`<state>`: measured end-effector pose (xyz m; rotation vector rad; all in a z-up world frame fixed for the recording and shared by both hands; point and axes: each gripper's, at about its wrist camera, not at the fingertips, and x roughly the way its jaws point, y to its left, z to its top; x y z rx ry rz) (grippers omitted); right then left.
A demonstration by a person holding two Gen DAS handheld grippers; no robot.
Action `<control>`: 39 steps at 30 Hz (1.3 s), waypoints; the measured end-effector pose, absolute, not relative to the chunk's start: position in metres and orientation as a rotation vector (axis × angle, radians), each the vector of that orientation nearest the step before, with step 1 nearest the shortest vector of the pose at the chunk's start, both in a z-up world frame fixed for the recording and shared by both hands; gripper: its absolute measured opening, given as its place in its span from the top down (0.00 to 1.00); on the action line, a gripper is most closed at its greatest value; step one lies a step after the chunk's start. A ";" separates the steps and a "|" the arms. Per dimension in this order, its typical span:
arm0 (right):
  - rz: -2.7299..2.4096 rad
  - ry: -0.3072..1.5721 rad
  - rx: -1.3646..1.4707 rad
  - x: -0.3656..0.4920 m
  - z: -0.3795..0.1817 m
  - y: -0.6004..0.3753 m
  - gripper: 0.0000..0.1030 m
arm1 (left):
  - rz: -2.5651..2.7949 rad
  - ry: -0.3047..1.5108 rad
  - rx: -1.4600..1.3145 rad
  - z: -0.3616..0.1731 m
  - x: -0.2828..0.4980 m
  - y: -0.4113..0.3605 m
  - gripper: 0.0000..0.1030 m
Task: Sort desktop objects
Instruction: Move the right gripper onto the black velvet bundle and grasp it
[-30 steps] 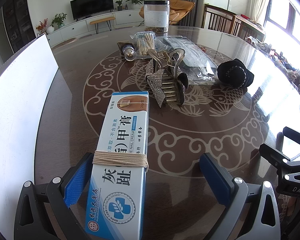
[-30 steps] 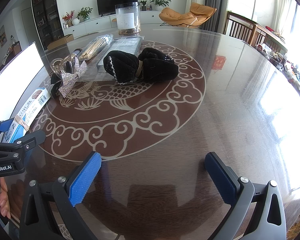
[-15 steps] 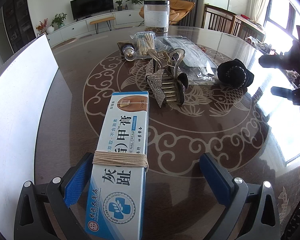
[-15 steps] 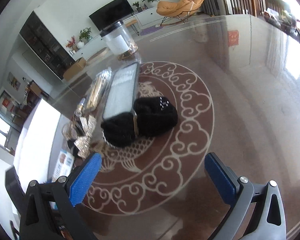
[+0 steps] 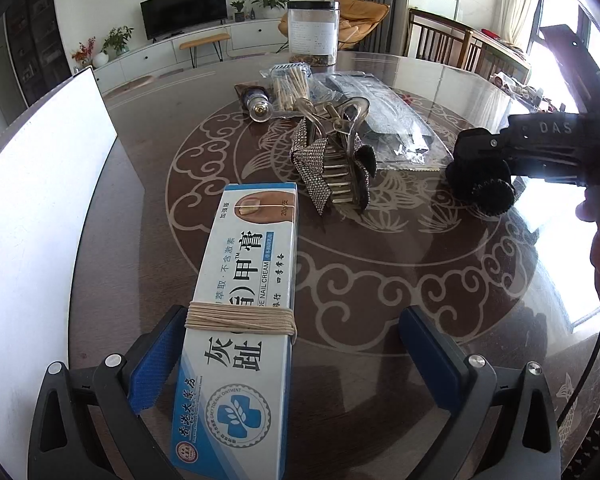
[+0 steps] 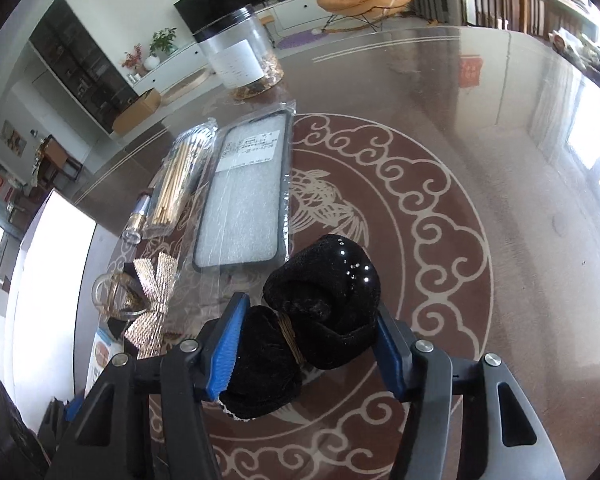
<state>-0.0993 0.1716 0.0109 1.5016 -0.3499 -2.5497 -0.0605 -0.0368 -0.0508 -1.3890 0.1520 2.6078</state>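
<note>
In the left wrist view, the left gripper (image 5: 292, 354) is keeping its jaws wide, with the blue and white cream box (image 5: 242, 316) lying between them against the left pad. The sparkly hair clip (image 5: 334, 164) is sitting at 12 o'clock on the tabletop (image 5: 380, 272). In the right wrist view, the right gripper (image 6: 308, 350) has just been closing its jaws, and they are squeezing the black velvet bow (image 6: 312, 324). The phone case (image 6: 248, 196) is lying at 11 o'clock.

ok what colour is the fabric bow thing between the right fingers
Black velvet bow with a few small sparkly studs and a gold band at its middle; the right wrist view shows it best.
</note>
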 end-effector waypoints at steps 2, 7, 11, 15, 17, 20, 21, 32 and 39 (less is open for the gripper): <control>-2.499 -0.185 1.468 -0.078 0.013 0.166 0.44 | 2.608 0.152 -1.389 -0.051 -0.060 -0.037 0.00; -2.411 0.057 1.438 -0.028 0.023 0.170 0.41 | 2.608 0.152 -1.389 -0.051 -0.060 -0.037 0.00; -2.536 -0.074 1.356 -0.003 0.038 0.186 0.06 | 2.594 0.083 -1.368 -0.048 -0.060 -0.045 0.00; -2.607 -0.253 1.335 0.015 0.035 0.198 0.05 | 2.573 -0.022 -1.372 -0.043 -0.050 -0.060 0.00; -2.648 -0.292 1.339 0.021 0.027 0.200 0.05 | 2.578 0.051 -1.383 -0.045 -0.042 -0.054 0.00; -2.666 -0.354 1.395 0.022 0.014 0.205 0.05 | 2.580 0.172 -1.389 -0.050 -0.041 -0.040 0.00; -2.661 -0.375 1.412 0.020 0.010 0.206 0.05 | 2.581 0.176 -1.395 -0.050 -0.043 -0.038 0.00; -2.800 -0.131 1.432 0.007 -0.005 0.168 0.00 | 2.623 0.139 -1.417 -0.049 -0.064 -0.036 0.00; -2.753 -0.071 1.431 -0.001 -0.006 0.159 0.00 | 2.609 0.139 -1.451 -0.049 -0.065 -0.037 0.00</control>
